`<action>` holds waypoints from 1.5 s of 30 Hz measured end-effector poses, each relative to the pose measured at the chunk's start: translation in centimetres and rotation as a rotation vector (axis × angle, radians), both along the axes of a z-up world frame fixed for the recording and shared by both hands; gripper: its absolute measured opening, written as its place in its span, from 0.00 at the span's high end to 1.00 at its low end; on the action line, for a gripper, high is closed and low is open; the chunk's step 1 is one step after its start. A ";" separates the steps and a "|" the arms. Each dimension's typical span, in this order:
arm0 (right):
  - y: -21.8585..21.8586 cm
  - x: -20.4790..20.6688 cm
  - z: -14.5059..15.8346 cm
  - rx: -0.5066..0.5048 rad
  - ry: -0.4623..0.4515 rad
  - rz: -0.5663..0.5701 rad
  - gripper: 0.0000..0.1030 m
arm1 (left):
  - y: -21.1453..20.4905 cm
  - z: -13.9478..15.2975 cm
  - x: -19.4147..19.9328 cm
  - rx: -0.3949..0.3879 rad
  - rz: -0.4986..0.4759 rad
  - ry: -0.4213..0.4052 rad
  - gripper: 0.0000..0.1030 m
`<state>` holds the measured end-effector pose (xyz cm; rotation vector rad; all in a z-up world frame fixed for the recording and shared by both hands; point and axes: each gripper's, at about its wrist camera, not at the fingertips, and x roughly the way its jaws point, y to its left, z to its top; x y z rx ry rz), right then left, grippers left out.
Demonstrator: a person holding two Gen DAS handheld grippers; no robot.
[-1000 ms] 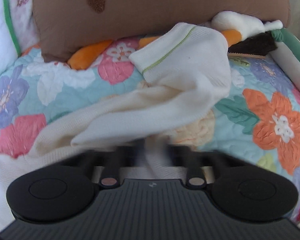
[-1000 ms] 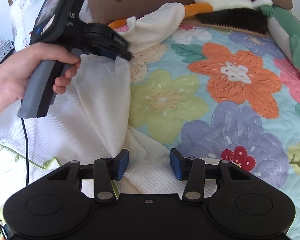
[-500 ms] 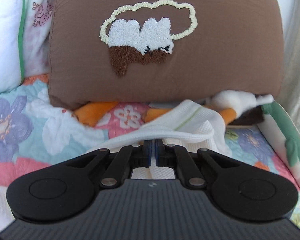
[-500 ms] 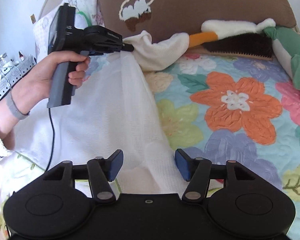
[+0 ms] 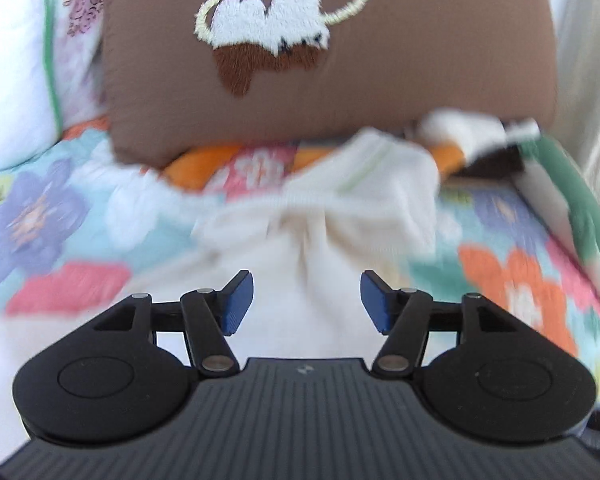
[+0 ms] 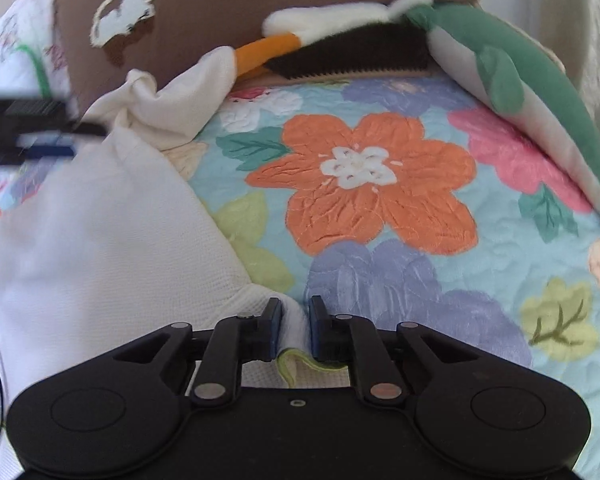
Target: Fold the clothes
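A cream waffle-knit garment with thin green trim lies on the floral quilt. Its sleeve is bunched up toward the brown pillow. My left gripper is open and empty, just above the cream cloth. It also shows blurred at the left edge of the right wrist view. My right gripper is shut on the garment's near edge, with white fabric and a green trim strip pinched between the blue pads.
The brown pillow with an embroidered motif stands at the head of the bed. A white pillow with green piping is at the left. A plush duck and a green plush toy lie at the back right.
My left gripper has opened and let go of the garment, which dropped onto the quilt. My right gripper has closed on the garment's near edge.
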<state>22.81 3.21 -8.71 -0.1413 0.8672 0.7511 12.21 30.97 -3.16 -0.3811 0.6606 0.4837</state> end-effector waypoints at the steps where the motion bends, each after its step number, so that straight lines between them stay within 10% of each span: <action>1: -0.2 0.2 0.1 0.013 0.022 -0.012 0.81 | -0.8 -0.1 -1.3 -0.016 0.011 0.021 0.43; 10: -2.1 -5.3 8.9 0.096 0.033 -0.026 0.38 | -10.4 3.3 -18.1 -0.044 0.160 0.096 0.42; 18: -5.7 -18.3 17.3 0.014 0.031 0.245 0.35 | -15.9 9.1 -31.8 0.015 0.126 0.138 0.40; 28: -12.8 -28.7 24.6 -0.074 0.090 0.344 0.30 | -20.0 15.0 -42.7 0.026 0.145 -0.059 0.33; 36: -19.8 -35.4 18.7 0.014 0.335 0.319 0.28 | -25.3 9.0 -41.6 -0.017 -0.142 0.055 0.35; 45: -21.7 -35.3 6.8 -0.110 0.282 0.026 0.26 | -30.3 3.0 -39.1 -0.024 -0.306 0.055 0.40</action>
